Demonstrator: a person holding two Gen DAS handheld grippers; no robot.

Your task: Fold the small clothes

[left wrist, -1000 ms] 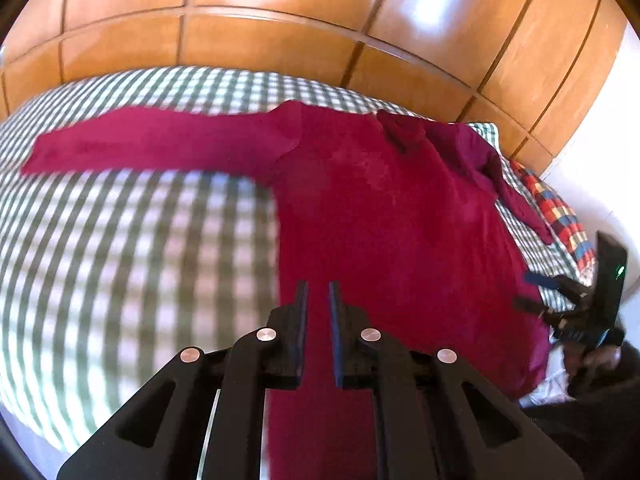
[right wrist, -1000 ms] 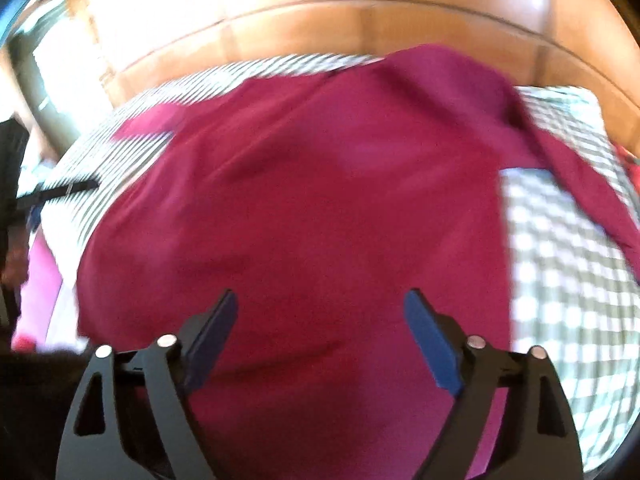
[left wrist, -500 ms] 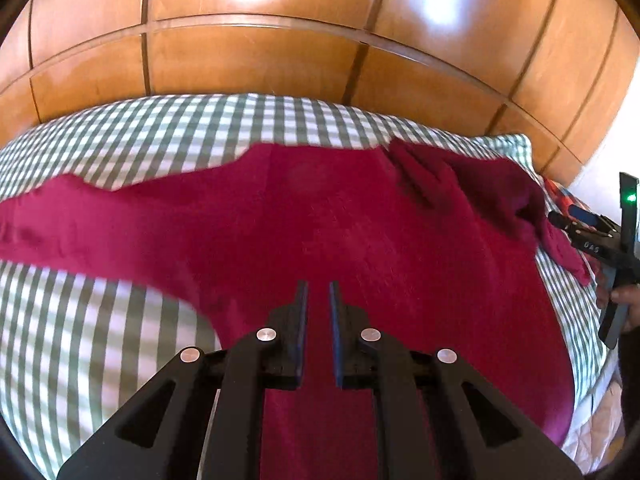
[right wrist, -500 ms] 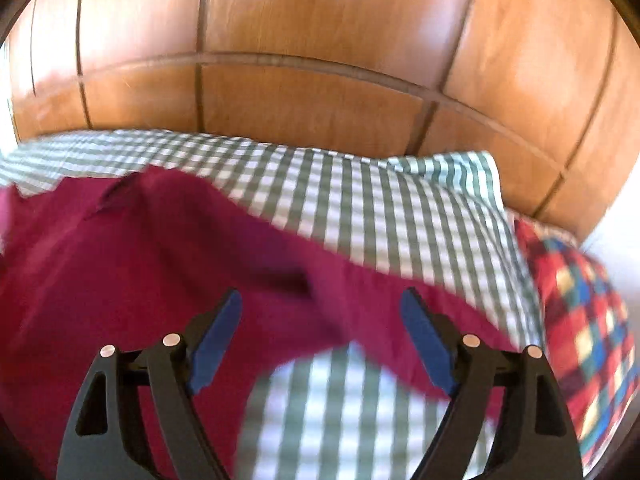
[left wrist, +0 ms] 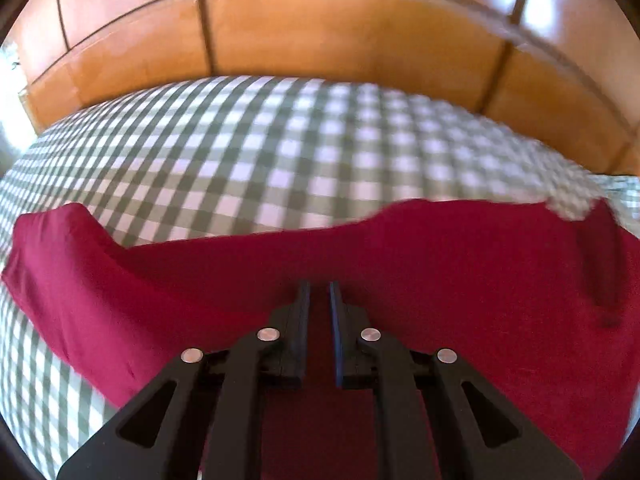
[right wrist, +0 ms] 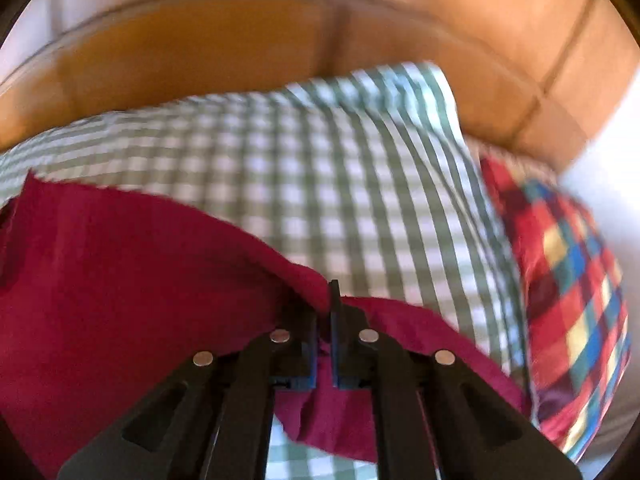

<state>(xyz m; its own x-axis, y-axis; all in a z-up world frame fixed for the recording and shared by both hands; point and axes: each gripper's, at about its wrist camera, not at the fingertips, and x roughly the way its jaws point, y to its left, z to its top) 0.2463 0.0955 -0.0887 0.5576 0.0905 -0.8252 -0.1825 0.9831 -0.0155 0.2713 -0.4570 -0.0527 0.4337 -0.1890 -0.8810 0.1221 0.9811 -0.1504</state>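
Note:
A maroon long-sleeved top (left wrist: 460,272) lies spread on a green-and-white checked bed sheet (left wrist: 280,140). In the left wrist view one sleeve (left wrist: 60,264) stretches off to the left. My left gripper (left wrist: 319,290) hovers over the top near its upper edge. Its jaws are shut to a narrow slit, and I see no fabric pinched in them. In the right wrist view my right gripper (right wrist: 327,294) is shut on a bunched fold of the maroon top (right wrist: 120,280), at the edge where the other sleeve starts. Fabric drapes over its left finger.
A wooden panelled headboard (left wrist: 320,32) runs along the far side of the bed. A red, blue and yellow plaid pillow (right wrist: 568,292) lies at the right edge beside the checked sheet (right wrist: 340,184). Both views are motion-blurred.
Both grippers swept up the garment toward the headboard. The right jaws, wide open before, have shut on the maroon fabric. The left jaws stayed shut.

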